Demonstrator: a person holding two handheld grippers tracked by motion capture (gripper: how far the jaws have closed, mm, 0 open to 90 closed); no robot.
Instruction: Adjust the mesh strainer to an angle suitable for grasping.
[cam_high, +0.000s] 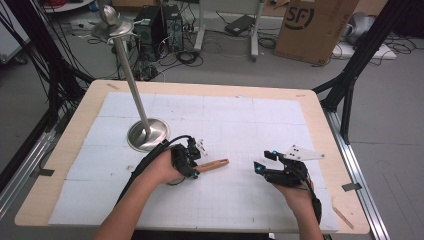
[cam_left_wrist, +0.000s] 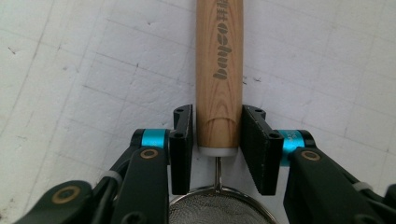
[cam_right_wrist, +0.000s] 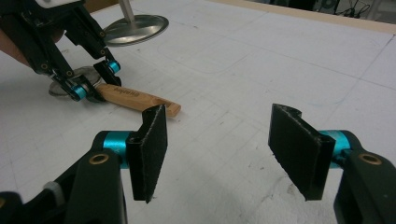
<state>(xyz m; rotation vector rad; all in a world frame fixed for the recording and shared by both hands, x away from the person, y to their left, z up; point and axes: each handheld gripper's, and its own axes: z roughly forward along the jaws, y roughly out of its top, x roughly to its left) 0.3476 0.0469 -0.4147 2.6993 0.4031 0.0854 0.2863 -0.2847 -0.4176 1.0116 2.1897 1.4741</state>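
Note:
A small mesh strainer with a light wooden handle (cam_high: 214, 164) lies flat on the white mat (cam_high: 240, 120). My left gripper (cam_high: 192, 167) is shut on the handle (cam_left_wrist: 219, 70) close to the mesh bowl (cam_left_wrist: 219, 212), one pad against each side. In the right gripper view the left gripper (cam_right_wrist: 95, 81) pins the handle (cam_right_wrist: 135, 99) down at the far left. My right gripper (cam_high: 264, 160) hovers to the right of the handle's free end, and its jaws (cam_right_wrist: 218, 112) stand wide open with nothing between them.
A tall metal stand with a round base (cam_high: 148, 133) rises just behind the left hand, and its base (cam_right_wrist: 135, 23) also shows in the right gripper view. The wooden table's edge (cam_high: 75, 130) frames the mat. Boxes, cables and frames stand on the floor beyond.

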